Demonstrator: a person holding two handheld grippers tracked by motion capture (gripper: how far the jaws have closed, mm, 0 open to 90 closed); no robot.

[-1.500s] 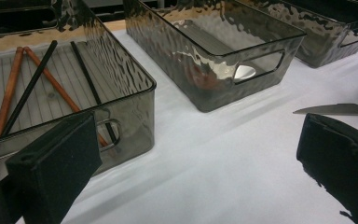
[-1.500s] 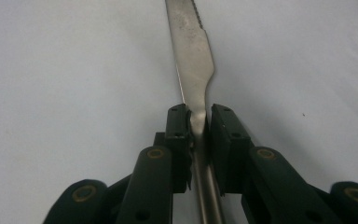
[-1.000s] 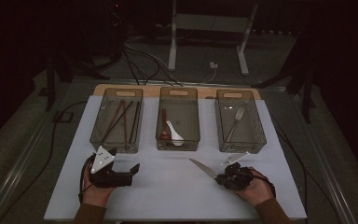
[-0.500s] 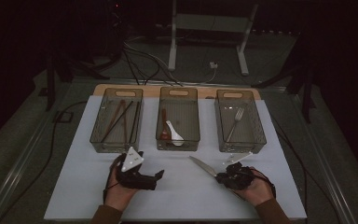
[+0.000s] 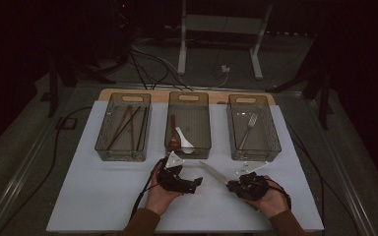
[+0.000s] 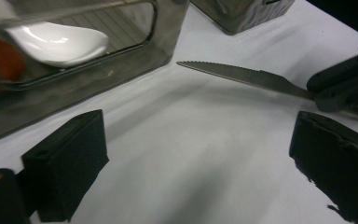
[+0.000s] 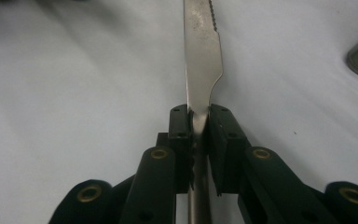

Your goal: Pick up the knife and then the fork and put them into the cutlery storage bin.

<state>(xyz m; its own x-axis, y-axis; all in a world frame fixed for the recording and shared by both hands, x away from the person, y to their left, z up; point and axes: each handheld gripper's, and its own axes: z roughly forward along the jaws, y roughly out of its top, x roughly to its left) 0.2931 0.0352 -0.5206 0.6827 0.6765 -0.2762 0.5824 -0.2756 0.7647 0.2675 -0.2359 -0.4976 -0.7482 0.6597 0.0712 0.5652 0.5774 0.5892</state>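
Knife (image 7: 201,60) is clamped by its handle in the right claw (image 7: 198,122), both pads squeezing the metal right where the handle starts to widen into the blade, so that claw is closed tight on it. From above, the knife (image 5: 213,172) sticks out of the right claw (image 5: 236,186) toward the middle of the worktop (image 5: 103,196), tip aimed up and left at the front wall of the middle bin (image 5: 189,147), held a bit off the white surface, near the front edge and right of centre. It's a plain silver table knife, slim neck, blade with a row of small teeth along one edge near the tip, a bit scuffed and dull looking. Left claw (image 5: 189,184) sits just beside it to the left, jaws wide apart with nothing between them; they've just been closing a touch. In the left gripper view the knife (image 6: 242,77) lies across the upper right, beyond the gap between the two black pads (image 6: 67,161), not touching either, with the right claw's (image 6: 318,95) fingers pinching its far end. A white spoon (image 6: 58,42) lies inside the bin behind it.
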